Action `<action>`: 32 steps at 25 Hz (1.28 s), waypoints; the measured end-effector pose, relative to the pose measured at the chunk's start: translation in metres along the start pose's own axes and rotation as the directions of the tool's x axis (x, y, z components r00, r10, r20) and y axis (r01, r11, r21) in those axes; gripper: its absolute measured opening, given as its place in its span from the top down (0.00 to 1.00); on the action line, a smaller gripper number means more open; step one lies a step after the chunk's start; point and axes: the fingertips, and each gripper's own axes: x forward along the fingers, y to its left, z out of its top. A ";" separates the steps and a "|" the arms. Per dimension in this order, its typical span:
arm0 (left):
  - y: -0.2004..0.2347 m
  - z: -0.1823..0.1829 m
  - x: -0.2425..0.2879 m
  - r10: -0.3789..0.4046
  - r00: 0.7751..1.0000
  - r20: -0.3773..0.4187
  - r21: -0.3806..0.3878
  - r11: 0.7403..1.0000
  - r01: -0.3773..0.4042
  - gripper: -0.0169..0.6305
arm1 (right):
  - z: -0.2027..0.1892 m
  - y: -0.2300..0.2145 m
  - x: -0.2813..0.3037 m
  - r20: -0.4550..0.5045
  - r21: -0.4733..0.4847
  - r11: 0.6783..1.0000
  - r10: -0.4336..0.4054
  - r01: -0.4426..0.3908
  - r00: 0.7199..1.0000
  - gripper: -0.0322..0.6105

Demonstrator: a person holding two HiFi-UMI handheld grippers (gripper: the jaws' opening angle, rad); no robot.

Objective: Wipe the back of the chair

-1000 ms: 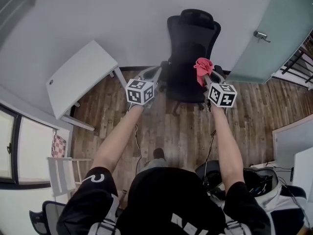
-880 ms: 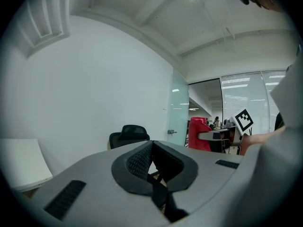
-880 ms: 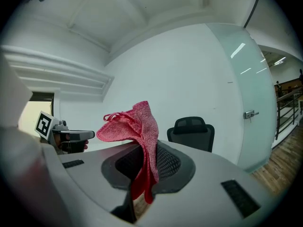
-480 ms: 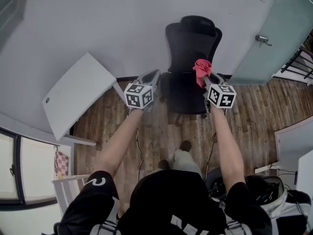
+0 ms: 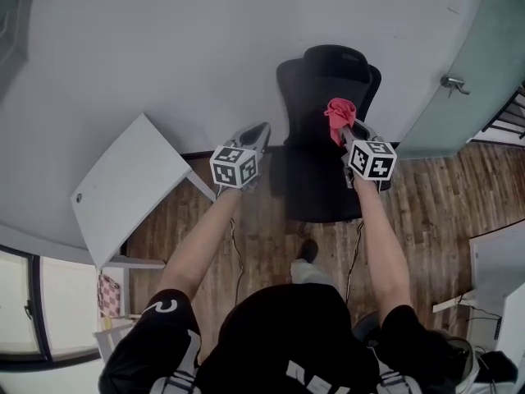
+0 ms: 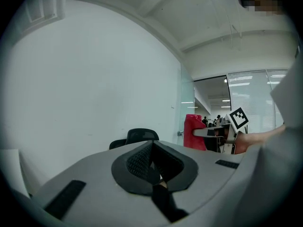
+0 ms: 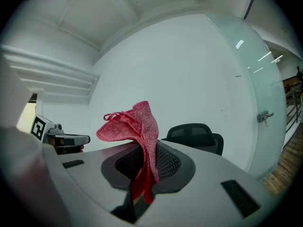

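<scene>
A black office chair (image 5: 325,130) stands against the white wall, its seat toward me; its headrest shows in the left gripper view as the chair (image 6: 137,137) and in the right gripper view as the chair (image 7: 195,135). My right gripper (image 5: 343,127) is shut on a red cloth (image 5: 340,115), held over the chair's backrest; the cloth (image 7: 137,131) sticks up from between the jaws. My left gripper (image 5: 259,135) is shut with nothing in it, just left of the chair. From the left gripper view, the red cloth (image 6: 193,131) shows to the right.
A white desk (image 5: 123,185) stands at the left by the wall. A frosted glass door (image 5: 467,72) with a handle is at the right. Wood floor (image 5: 426,195) lies under the chair. My shoe (image 5: 305,251) is just before the chair.
I have stepped closer to the chair; it sits nearer and more centred. The right gripper with the cloth now overlaps the backrest. Both grippers stay shut.
</scene>
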 end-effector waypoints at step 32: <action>0.218 0.018 0.296 -0.168 0.983 -0.074 -0.068 0.984 0.163 0.94 | -0.018 -0.125 0.360 -0.149 0.070 0.994 -0.067 0.078 0.987 0.84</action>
